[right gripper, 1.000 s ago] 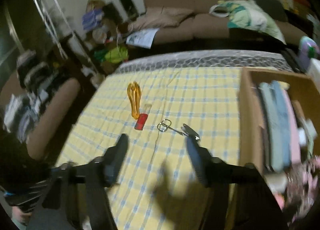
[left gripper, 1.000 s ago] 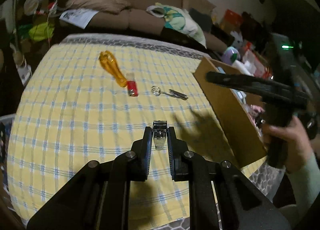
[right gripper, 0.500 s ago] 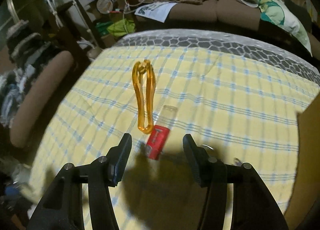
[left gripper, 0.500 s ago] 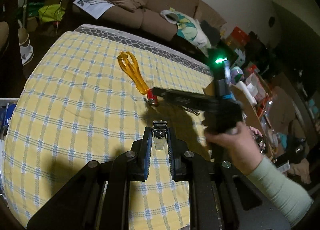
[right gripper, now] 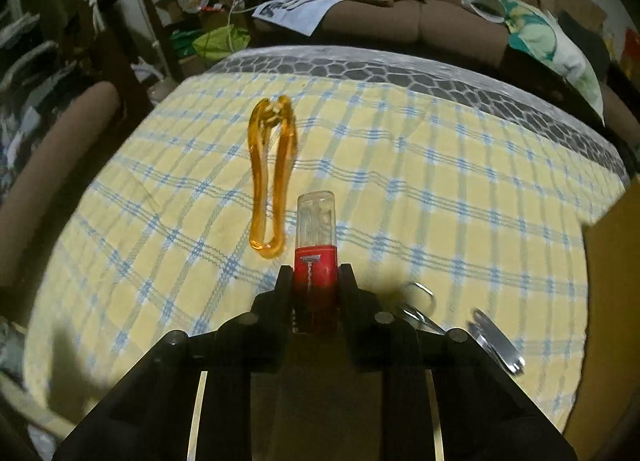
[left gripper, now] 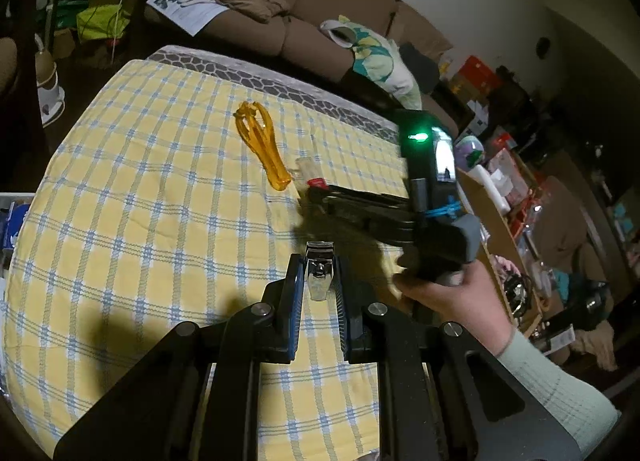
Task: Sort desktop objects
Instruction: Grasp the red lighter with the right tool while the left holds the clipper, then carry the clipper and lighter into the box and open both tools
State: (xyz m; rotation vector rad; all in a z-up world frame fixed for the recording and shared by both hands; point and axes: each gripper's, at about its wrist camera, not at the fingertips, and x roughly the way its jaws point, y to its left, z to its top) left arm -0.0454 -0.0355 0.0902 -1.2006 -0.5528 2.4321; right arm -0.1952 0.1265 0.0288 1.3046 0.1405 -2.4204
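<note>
From the left wrist view we see our left gripper (left gripper: 317, 285) with its jaws clamped on a metal nail clipper (left gripper: 318, 275) above the yellow checked surface (left gripper: 140, 229), while our right hand (left gripper: 452, 297) reaches the right gripper (left gripper: 316, 193) toward the orange clip (left gripper: 262, 151) and the small clear-capped case (left gripper: 310, 173) near the far edge of the surface. From the right wrist view the right gripper (right gripper: 315, 281) has just been closing its jaws, which now press the red body of that case (right gripper: 315, 249); the orange clip (right gripper: 270, 181) lies just beside it to the left, and small scissors (right gripper: 424, 309) lie near the wooden box (right gripper: 612, 281) at the right edge.
</note>
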